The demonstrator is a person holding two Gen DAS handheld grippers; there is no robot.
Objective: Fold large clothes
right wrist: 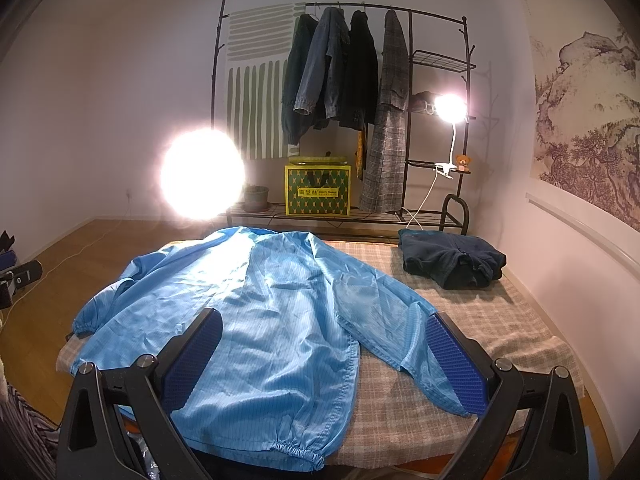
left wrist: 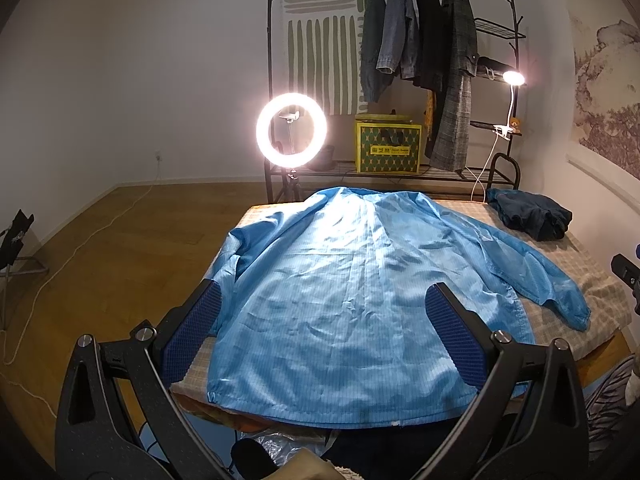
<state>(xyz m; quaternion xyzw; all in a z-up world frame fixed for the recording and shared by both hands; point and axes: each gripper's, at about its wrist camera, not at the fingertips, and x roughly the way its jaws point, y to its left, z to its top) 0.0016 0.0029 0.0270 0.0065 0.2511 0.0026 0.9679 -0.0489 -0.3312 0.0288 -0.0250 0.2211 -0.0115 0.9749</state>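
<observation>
A large light-blue jacket (left wrist: pixel 344 280) (right wrist: pixel 256 312) lies spread flat, back up, on a table covered with a checked cloth (right wrist: pixel 500 320). Its collar points away from me, and its hem hangs at the near edge. The right sleeve (right wrist: pixel 400 320) runs down over the cloth, and the left sleeve (right wrist: pixel 108 300) is bent at the table's left side. My left gripper (left wrist: pixel 324 320) hovers open above the jacket's lower half, holding nothing. Over the hem and right sleeve, my right gripper (right wrist: pixel 324 340) is likewise open and empty.
A folded dark-blue garment (left wrist: pixel 532 212) (right wrist: pixel 452 258) sits at the table's far right corner. Behind the table stand a lit ring light (left wrist: pixel 291 130), a clothes rack (left wrist: pixel 420 40) with hanging coats, a yellow box (left wrist: pixel 388 144) and a clip lamp (right wrist: pixel 450 108). Wood floor lies to the left.
</observation>
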